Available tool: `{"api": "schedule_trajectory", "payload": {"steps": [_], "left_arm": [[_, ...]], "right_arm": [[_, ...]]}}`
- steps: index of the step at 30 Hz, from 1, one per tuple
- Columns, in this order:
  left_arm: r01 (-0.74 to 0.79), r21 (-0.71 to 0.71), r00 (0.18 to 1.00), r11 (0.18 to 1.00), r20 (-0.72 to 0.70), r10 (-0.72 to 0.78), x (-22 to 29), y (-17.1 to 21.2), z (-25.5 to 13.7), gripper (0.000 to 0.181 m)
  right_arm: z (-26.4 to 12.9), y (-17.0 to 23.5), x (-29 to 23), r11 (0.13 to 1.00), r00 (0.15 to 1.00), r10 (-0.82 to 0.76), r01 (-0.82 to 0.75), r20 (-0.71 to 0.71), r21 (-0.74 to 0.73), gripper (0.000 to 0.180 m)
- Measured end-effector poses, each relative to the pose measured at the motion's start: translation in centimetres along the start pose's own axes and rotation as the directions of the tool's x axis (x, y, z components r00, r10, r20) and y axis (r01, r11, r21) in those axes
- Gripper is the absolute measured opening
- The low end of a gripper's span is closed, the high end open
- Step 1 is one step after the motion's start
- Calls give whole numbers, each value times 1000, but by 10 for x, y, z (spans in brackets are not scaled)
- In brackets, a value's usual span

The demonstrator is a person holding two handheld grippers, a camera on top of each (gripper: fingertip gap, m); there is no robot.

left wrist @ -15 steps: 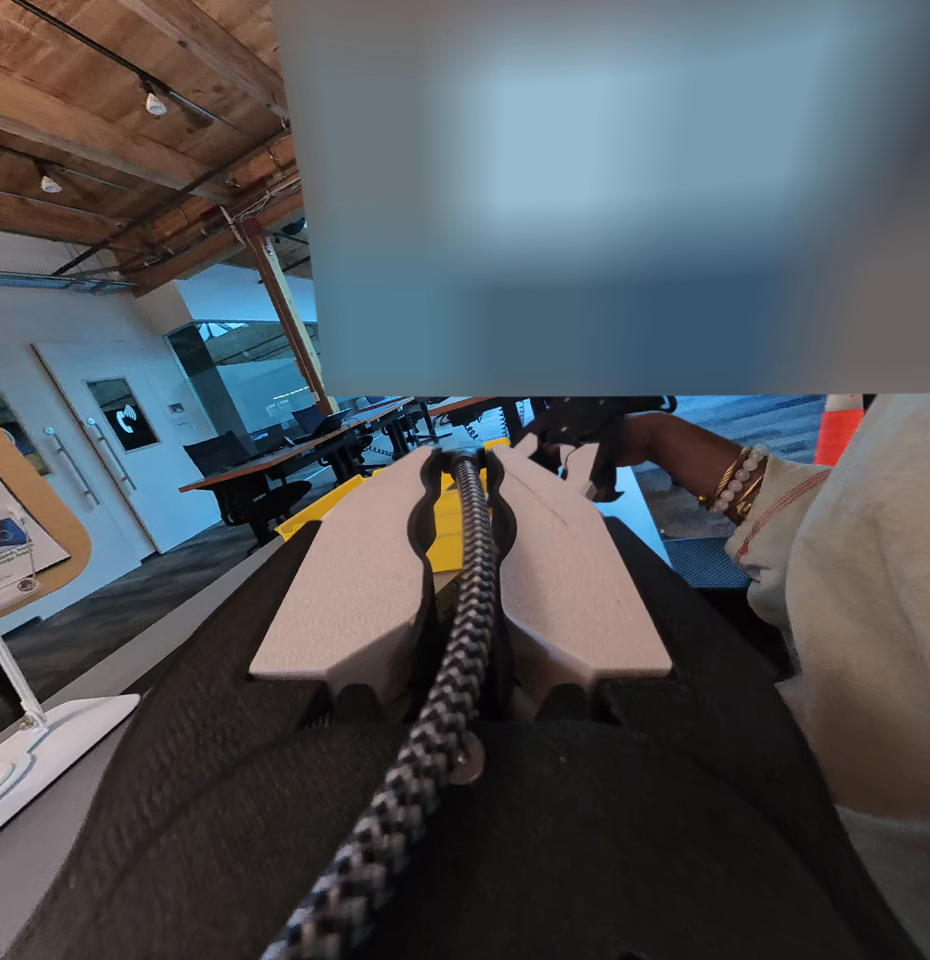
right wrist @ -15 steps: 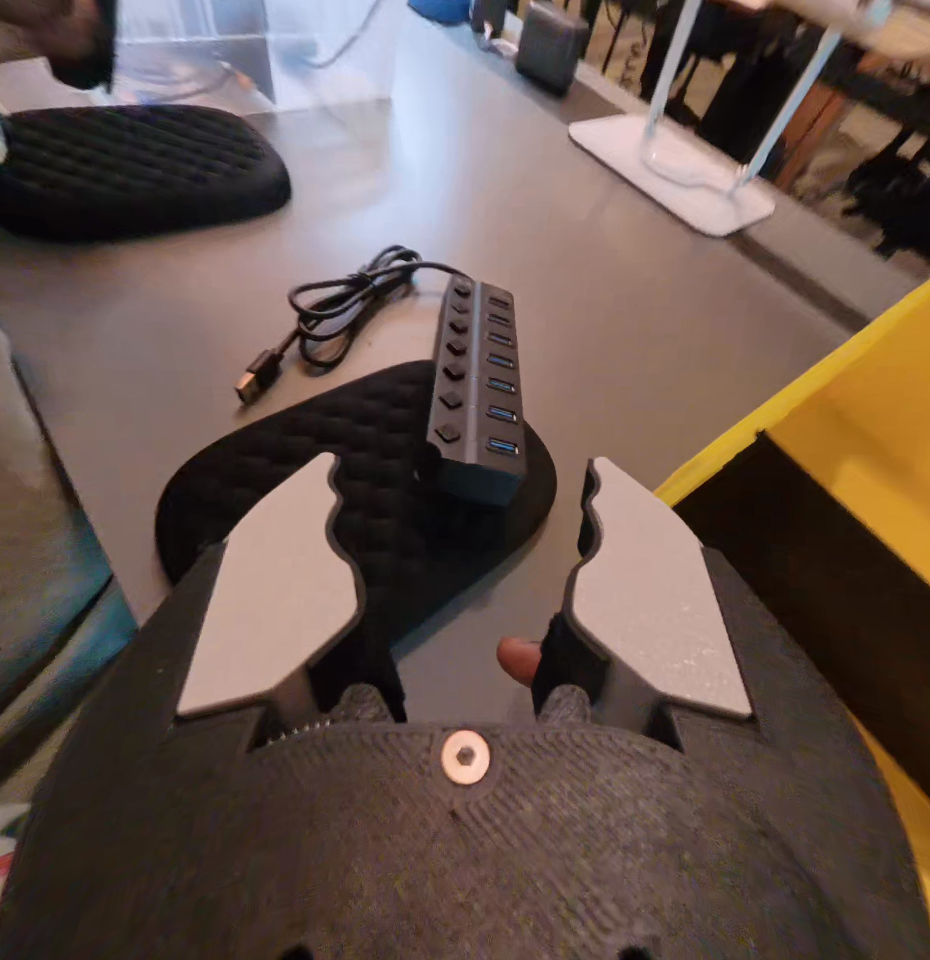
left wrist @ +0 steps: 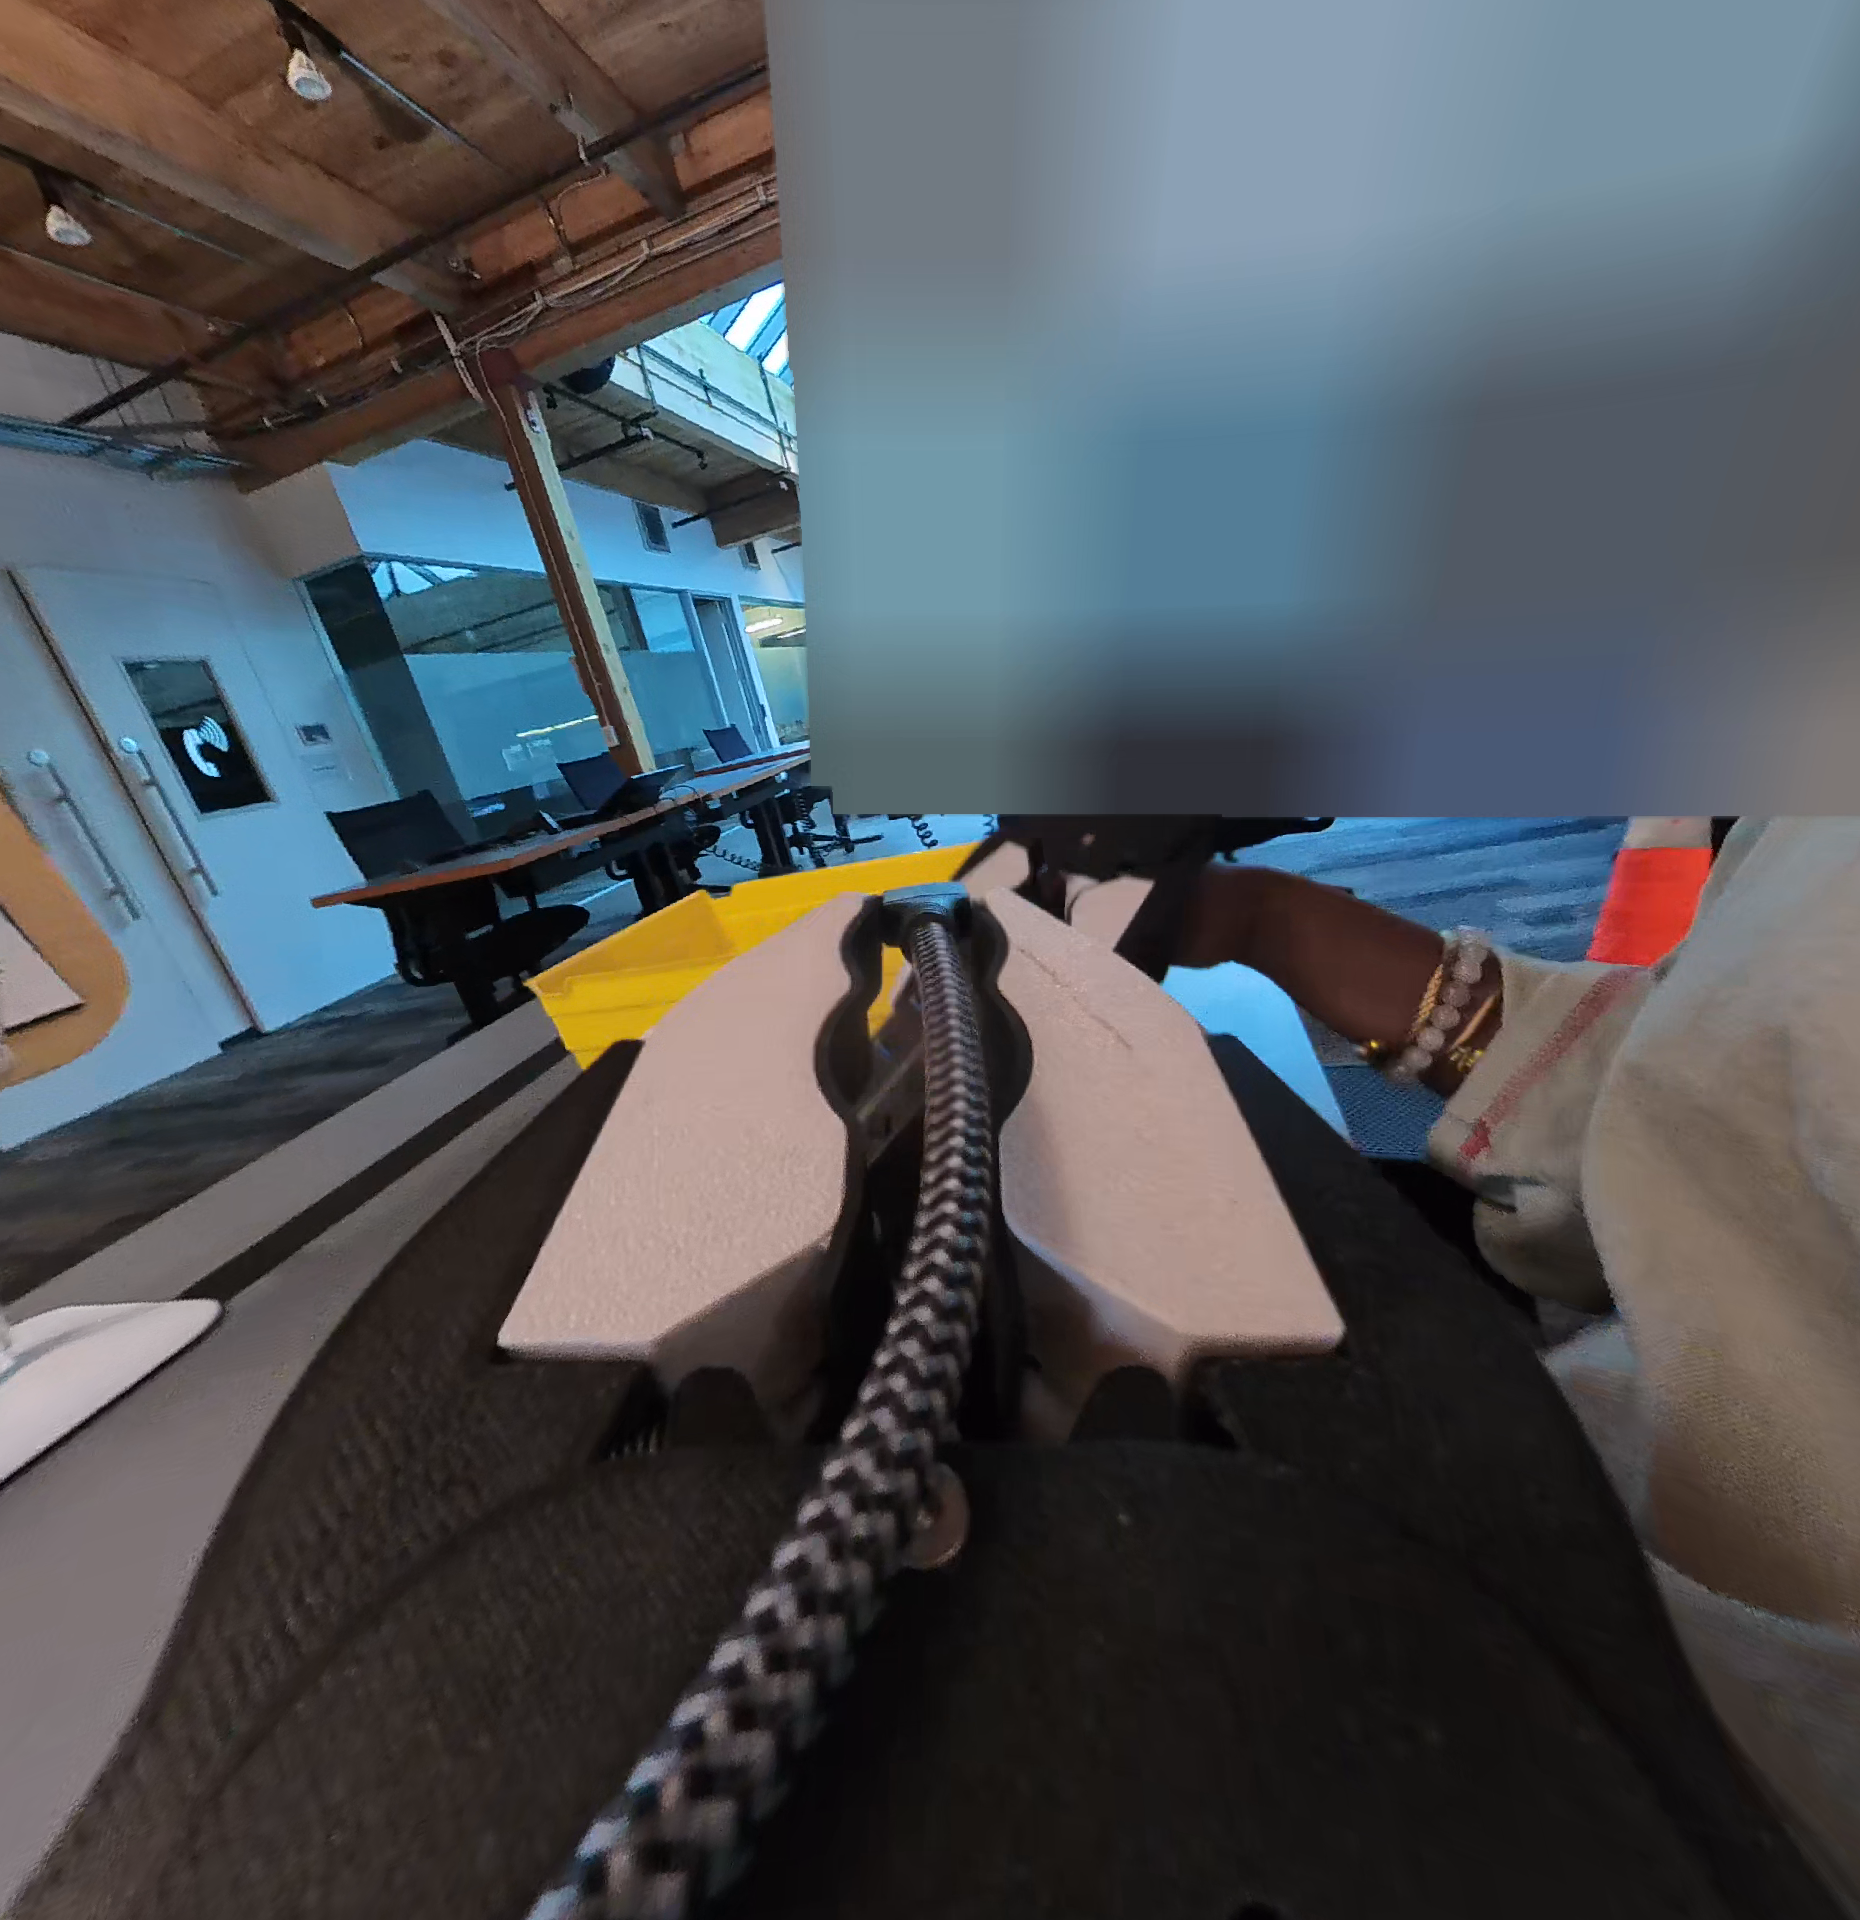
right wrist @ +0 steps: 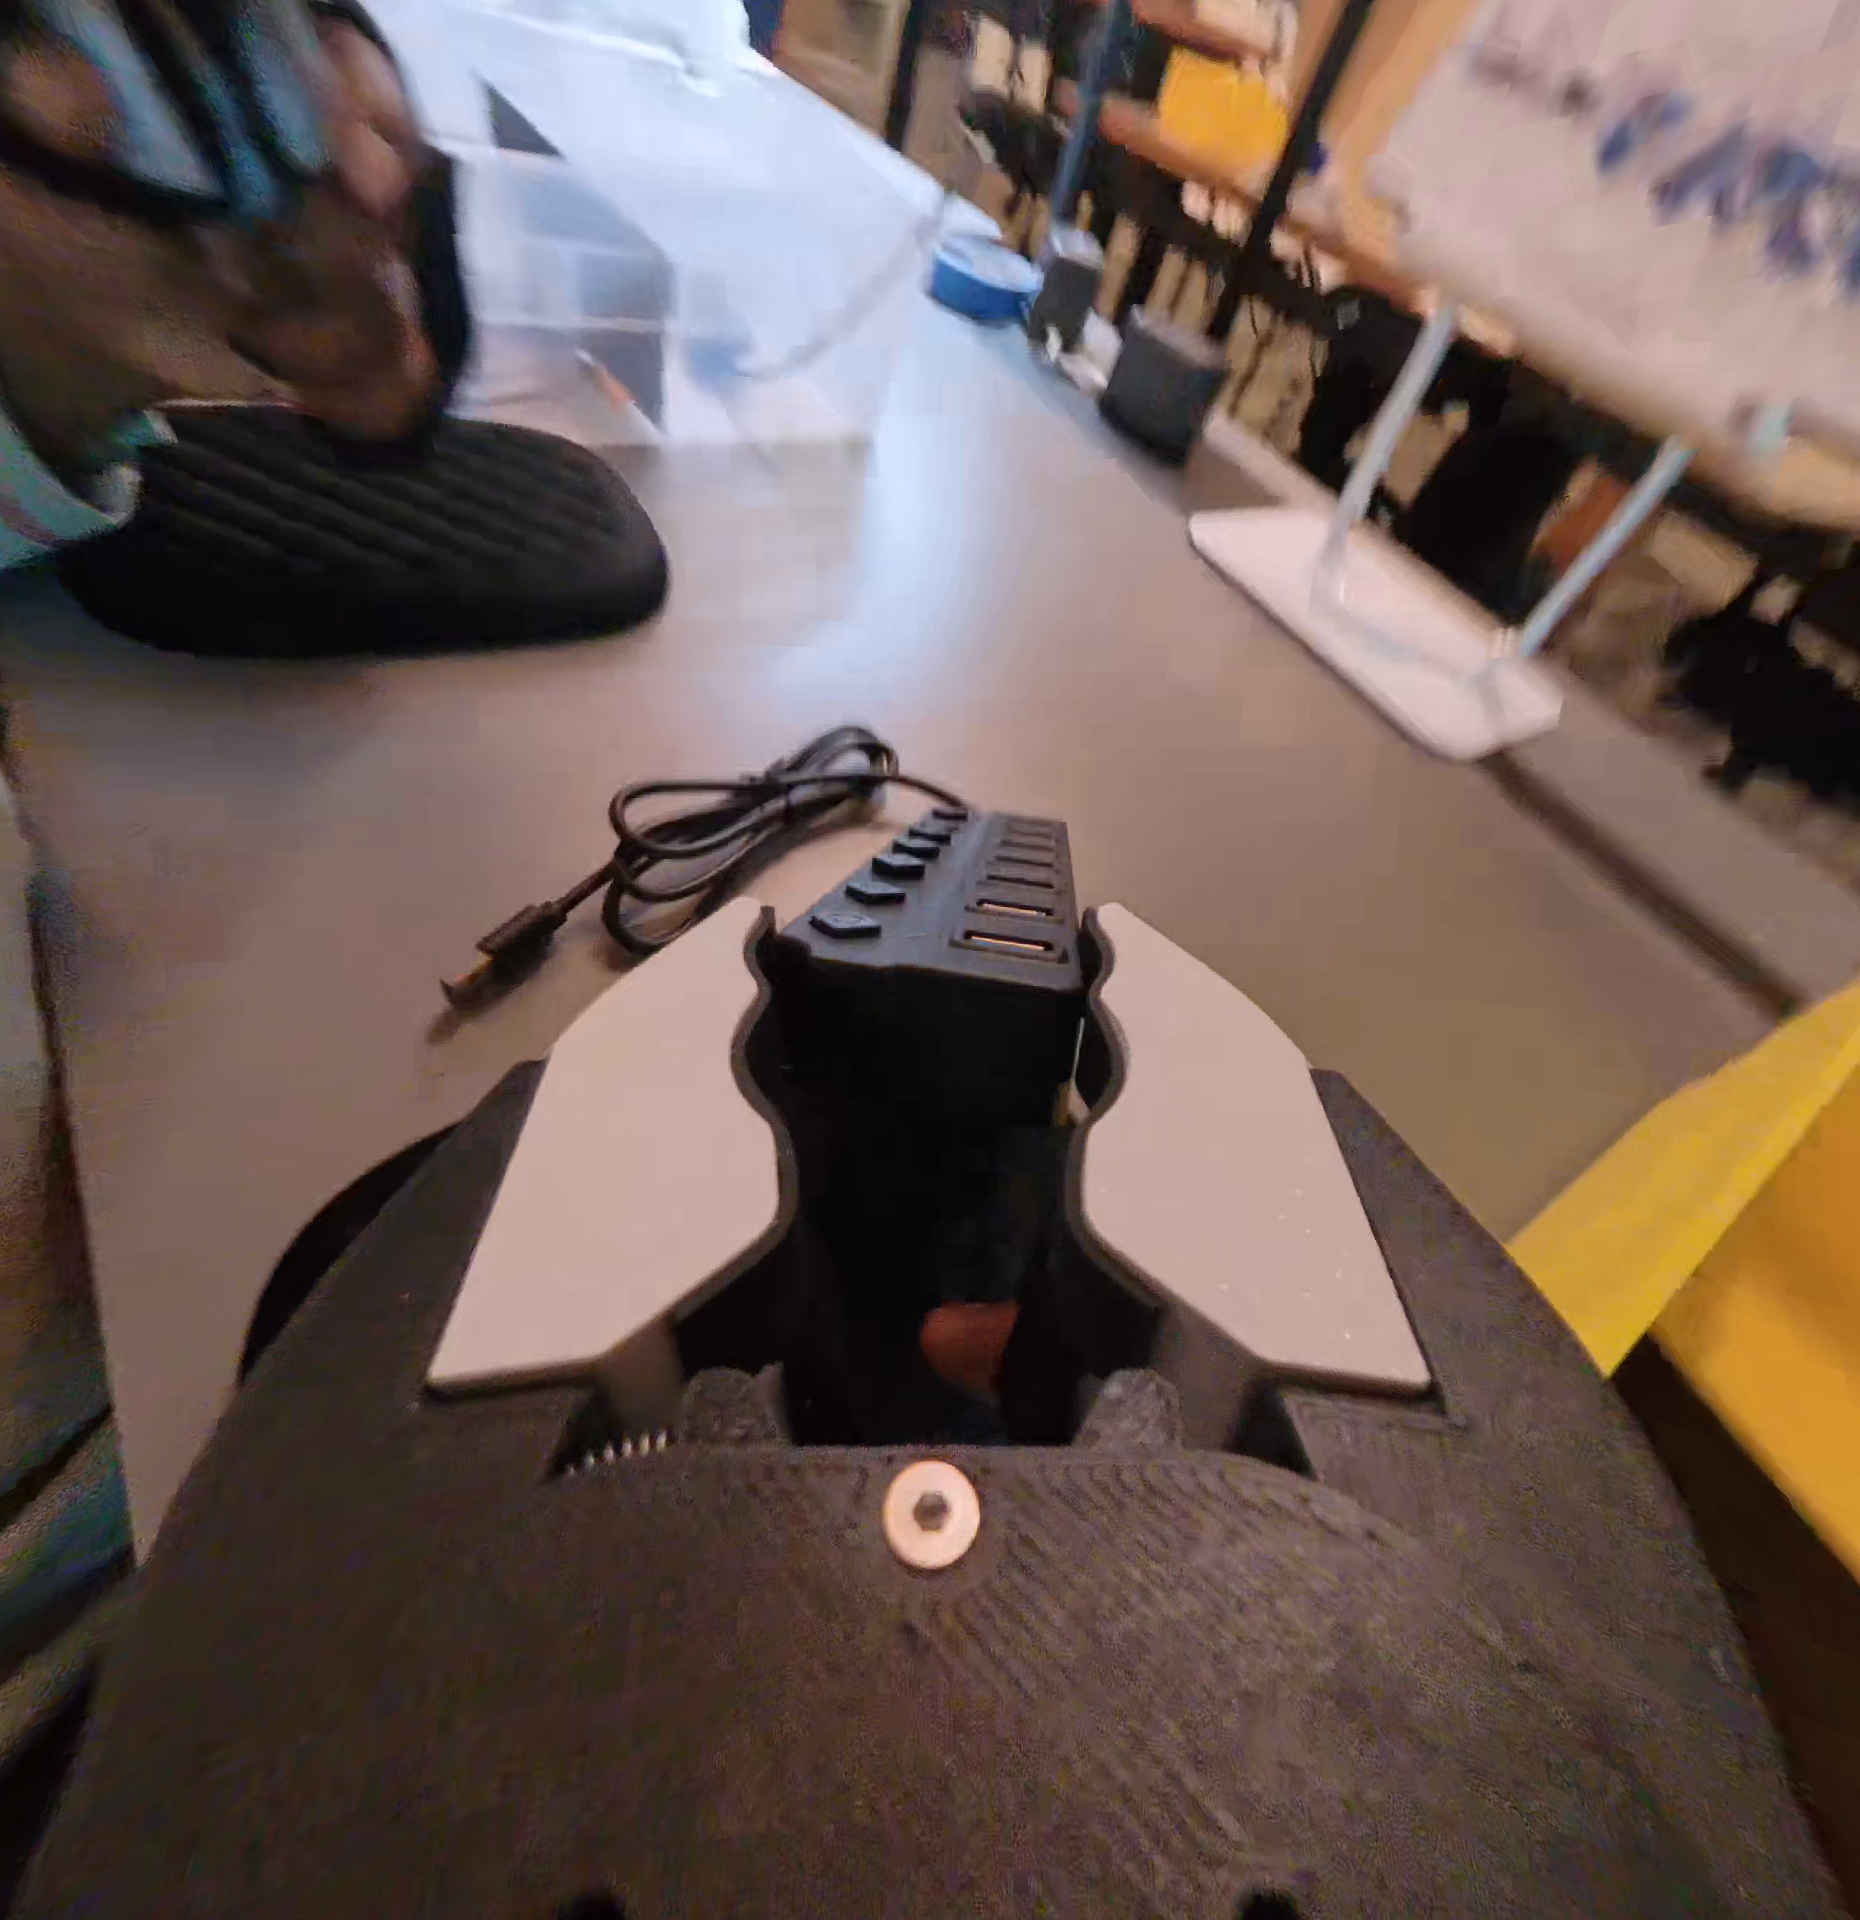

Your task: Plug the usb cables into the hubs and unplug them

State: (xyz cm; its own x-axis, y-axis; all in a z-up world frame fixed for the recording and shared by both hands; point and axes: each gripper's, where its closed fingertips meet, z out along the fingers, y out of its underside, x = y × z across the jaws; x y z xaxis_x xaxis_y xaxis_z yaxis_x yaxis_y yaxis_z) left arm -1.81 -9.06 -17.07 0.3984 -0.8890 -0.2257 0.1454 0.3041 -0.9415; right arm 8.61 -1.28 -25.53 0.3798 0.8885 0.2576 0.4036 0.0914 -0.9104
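left gripper [left wrist: 926, 914]: clamped on braided cable [left wrist: 936, 1195], plug end at fingertips, held up off table
loose cable [right wrist: 697, 842]: coiled left of hub, bare table [right wrist: 1009, 623] beyond
hub [right wrist: 967, 914]: near end gripped by right gripper [right wrist: 926, 925]
yellow bin [right wrist: 1684, 1174]: edge close right

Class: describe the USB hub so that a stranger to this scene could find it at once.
On the grey table, beside the yellow bin, find the right hand-held gripper. Between its fingertips sits the USB hub: a long black bar with a row of ports and buttons.
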Motion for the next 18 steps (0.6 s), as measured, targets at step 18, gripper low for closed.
{"api": "schedule_trajectory", "payload": {"steps": [18], "left_arm": [[-334,-193,899,923,-360,249,39,17,49,16]], "right_arm": [[-2,-50,-56,904,887,-405,425,223,-51,56]]}}
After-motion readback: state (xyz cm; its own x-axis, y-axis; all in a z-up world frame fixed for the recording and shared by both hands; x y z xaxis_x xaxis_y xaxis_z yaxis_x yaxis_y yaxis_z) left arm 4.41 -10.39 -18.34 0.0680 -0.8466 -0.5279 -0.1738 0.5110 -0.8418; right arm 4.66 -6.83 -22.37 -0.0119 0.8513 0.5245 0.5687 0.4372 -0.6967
